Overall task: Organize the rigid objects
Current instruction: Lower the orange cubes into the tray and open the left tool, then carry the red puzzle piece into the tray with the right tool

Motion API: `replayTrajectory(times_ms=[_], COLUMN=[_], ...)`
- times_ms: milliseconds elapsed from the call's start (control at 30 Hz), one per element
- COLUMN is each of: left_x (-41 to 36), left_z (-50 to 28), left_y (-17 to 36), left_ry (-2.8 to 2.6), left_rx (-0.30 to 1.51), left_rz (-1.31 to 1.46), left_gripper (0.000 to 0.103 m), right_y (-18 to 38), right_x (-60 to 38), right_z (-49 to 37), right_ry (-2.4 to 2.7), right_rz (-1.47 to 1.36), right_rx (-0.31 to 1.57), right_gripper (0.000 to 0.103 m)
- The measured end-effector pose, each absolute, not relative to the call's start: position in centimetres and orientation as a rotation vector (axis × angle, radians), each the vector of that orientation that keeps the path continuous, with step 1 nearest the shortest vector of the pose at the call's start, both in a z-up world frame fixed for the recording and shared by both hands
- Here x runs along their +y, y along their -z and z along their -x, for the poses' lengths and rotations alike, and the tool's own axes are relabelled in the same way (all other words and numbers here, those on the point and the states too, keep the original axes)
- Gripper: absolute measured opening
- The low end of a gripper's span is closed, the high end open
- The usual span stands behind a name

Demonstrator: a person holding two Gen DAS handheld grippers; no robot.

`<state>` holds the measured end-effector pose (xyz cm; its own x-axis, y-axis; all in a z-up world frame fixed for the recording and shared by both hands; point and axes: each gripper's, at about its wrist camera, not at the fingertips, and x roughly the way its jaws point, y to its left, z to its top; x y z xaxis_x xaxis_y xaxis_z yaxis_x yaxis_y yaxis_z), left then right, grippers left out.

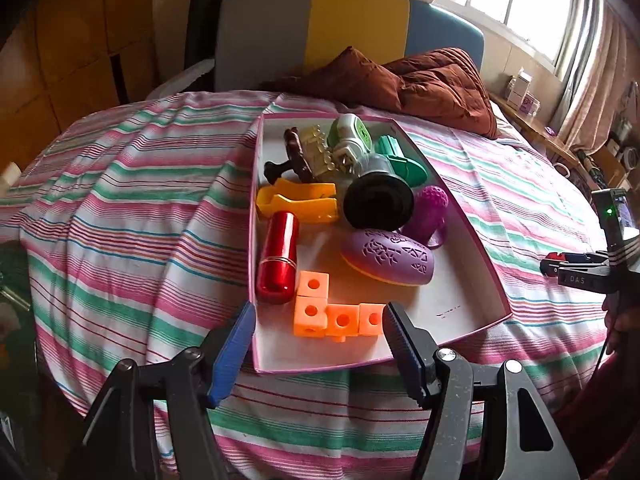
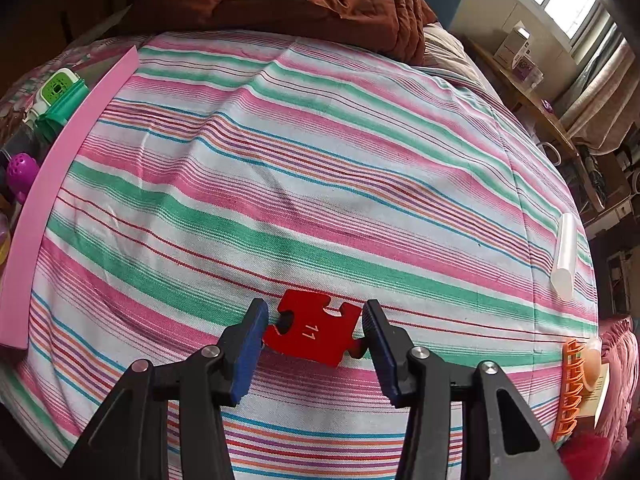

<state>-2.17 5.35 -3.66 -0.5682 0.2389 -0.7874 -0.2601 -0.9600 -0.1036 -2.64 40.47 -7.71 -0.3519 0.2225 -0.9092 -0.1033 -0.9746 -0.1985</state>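
A pink-edged box lid point(image 1: 472, 312) lies on the striped bedsheet and holds several toys: a red cylinder point(image 1: 278, 256), orange linked cubes point(image 1: 332, 312), a purple oval case point(image 1: 388, 258), a yellow clip point(image 1: 298, 202) and a black disc point(image 1: 378, 204). My left gripper point(image 1: 320, 320) is open and empty, just above the lid's near edge over the orange cubes. My right gripper point(image 2: 316, 324) is shut on a red puzzle piece marked 11 point(image 2: 314, 332), held just above the sheet. The right gripper also shows in the left wrist view point(image 1: 560, 266), right of the lid.
The lid's pink wall point(image 2: 60, 168) runs along the left of the right wrist view. A clear plastic tube point(image 2: 564, 252) and an orange comb-like piece point(image 2: 570, 388) lie on the bed's right side. A brown quilt point(image 1: 420, 80) is bunched at the bed's head.
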Motion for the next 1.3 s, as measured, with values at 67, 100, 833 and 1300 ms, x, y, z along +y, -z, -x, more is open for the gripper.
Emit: replayTrajectory(times_ms=[67, 100, 833, 1300], left_x=[5.2, 5.2, 5.9, 4.6], left_z=[2.1, 2.1, 1.6, 1.4], left_y=[3.5, 3.4, 2.7, 2.0], left_ry=[-2.568, -2.575, -2.609, -2.637], left_rx=[0.039, 0.047, 0.12, 0.064], left_rz=[1.274, 1.267, 1.235, 1.213], left_gripper=[0.067, 0.067, 0.067, 0.067], right_y=[7.7, 7.7, 7.8, 3.8], right_x=[40.4, 40.4, 39.3, 37.3], right_z=[2.7, 2.7, 3.0, 2.6], right_ry=[-2.426, -2.426, -2.481, -2.678], right_rz=[1.658, 1.658, 1.665, 1.557], right_rx=[-0.157, -0.156, -0.144, 0.097], right_gripper=[0.049, 0.049, 0.049, 0.049])
